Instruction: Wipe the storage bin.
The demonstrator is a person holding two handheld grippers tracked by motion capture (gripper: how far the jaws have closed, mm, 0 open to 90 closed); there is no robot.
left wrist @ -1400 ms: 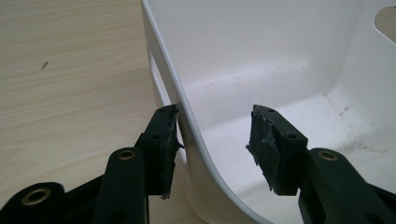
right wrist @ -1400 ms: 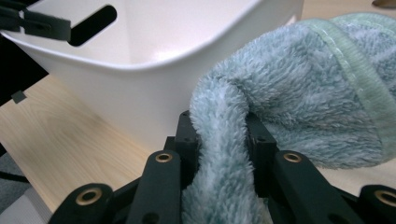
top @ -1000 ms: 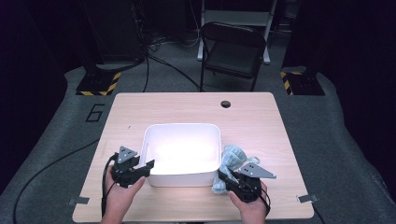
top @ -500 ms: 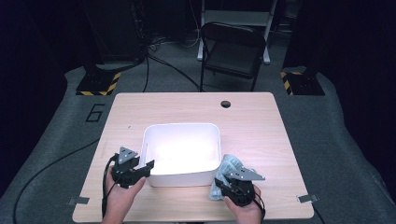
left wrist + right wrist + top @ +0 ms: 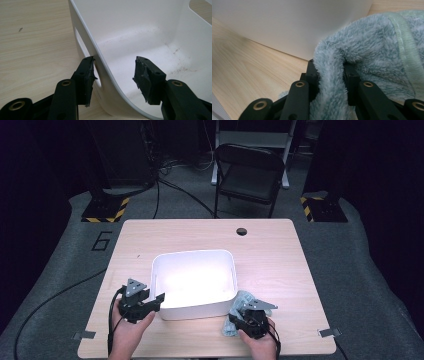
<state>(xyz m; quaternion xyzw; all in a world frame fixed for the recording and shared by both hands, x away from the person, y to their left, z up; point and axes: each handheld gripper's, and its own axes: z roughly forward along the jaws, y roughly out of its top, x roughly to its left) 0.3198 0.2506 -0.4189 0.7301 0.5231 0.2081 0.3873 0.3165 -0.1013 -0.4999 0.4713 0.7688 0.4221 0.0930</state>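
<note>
Cloth (image 5: 372, 50), pale green, fleecy: pinched in your right gripper (image 5: 248, 319) beside the white tub (image 5: 227, 296), wiping not begun, while your left gripper (image 5: 113, 75) straddles the tub's wall, jaws apart, steadying.

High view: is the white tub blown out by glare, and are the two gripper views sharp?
High view: the tub interior is overexposed, a featureless glow; surroundings are dark. Left gripper view: crisp, specks on the tub floor visible. Right gripper view: the towel is sharp, the table at left is smeared with blur.
</note>
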